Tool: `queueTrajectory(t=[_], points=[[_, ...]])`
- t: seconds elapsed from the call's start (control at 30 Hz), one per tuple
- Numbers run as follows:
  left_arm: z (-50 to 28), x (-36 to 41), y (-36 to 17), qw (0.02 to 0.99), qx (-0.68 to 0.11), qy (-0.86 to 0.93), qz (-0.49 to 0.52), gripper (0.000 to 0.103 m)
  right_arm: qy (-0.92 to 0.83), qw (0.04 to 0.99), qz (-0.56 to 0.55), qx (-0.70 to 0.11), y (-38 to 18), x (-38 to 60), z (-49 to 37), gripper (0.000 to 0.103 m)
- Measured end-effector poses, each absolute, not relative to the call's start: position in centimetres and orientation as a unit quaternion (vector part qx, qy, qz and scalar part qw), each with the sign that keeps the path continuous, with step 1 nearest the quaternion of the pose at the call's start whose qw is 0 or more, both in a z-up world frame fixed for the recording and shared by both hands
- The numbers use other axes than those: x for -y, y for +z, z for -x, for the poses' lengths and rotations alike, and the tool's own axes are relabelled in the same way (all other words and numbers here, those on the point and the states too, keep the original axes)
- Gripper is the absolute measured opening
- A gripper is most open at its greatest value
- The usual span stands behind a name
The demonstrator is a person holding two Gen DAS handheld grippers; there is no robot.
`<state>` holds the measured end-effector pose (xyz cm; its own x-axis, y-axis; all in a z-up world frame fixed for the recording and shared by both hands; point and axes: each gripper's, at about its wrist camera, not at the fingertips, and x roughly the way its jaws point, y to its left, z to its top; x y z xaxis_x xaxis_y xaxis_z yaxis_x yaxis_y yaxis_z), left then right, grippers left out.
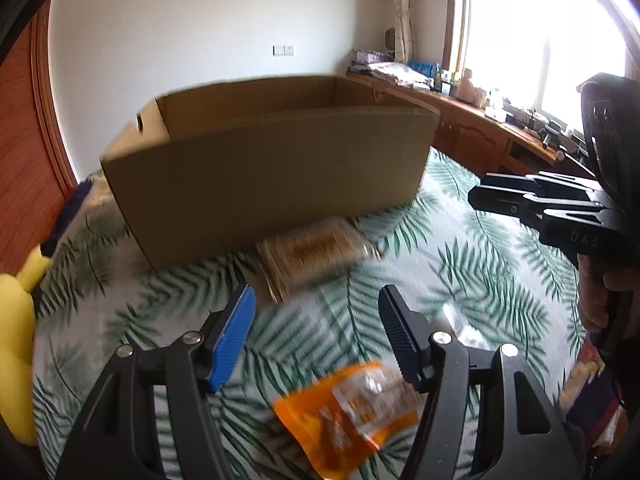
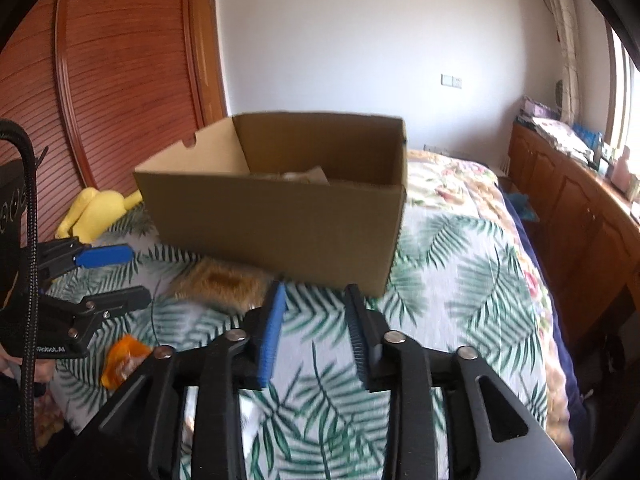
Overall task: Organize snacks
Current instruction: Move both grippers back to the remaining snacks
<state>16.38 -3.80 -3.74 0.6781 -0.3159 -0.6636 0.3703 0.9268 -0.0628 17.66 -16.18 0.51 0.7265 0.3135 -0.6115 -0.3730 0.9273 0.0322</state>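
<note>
Left claw (image 1: pixel 316 336) released over the orange packet (image 1: pixel 352 412), just below its black finger: light, crinkly, slippery, so pinch an edge. Right claw (image 2: pixel 316 320) released, empty.

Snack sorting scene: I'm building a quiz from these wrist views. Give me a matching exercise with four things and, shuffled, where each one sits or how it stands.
Things:
1. cardboard box
2. orange snack packet
3. brown snack pack
4. yellow plush toy

Places or states:
a. lies on the bedspread against the foot of the box
b. stands open on the bed
c. lies at the bed's edge by the wooden wardrobe
d. lies on the bedspread just under the open left gripper

Pairs: 1-b, 2-d, 3-a, 4-c
</note>
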Motion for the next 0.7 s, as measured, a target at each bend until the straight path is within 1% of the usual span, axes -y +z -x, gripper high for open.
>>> queueTrajectory(t=[0.13,0.2,0.47,0.7], points=[[-14.9,4.2,-5.1,0.91,-0.363,-0.195,-0.042,0.064,0.181,0.926,0.052,-0.327,-1.1,16.9,-16.6,0.049],[-14.3,4.4,-5.6,0.908,-0.366,-0.199,-0.041,0.064,0.177,0.925,0.054,-0.331,-1.9,17.1,-16.2,0.052],[-12.4,5.3,-6.4,0.901,-0.376,-0.208,-0.054,0.064,0.173,0.917,0.048,-0.357,-4.7,17.9,-15.2,0.054],[-10.6,6.0,-6.6,0.899,-0.373,-0.217,-0.077,0.064,0.177,0.916,0.038,-0.359,-5.1,18.3,-14.8,0.056]])
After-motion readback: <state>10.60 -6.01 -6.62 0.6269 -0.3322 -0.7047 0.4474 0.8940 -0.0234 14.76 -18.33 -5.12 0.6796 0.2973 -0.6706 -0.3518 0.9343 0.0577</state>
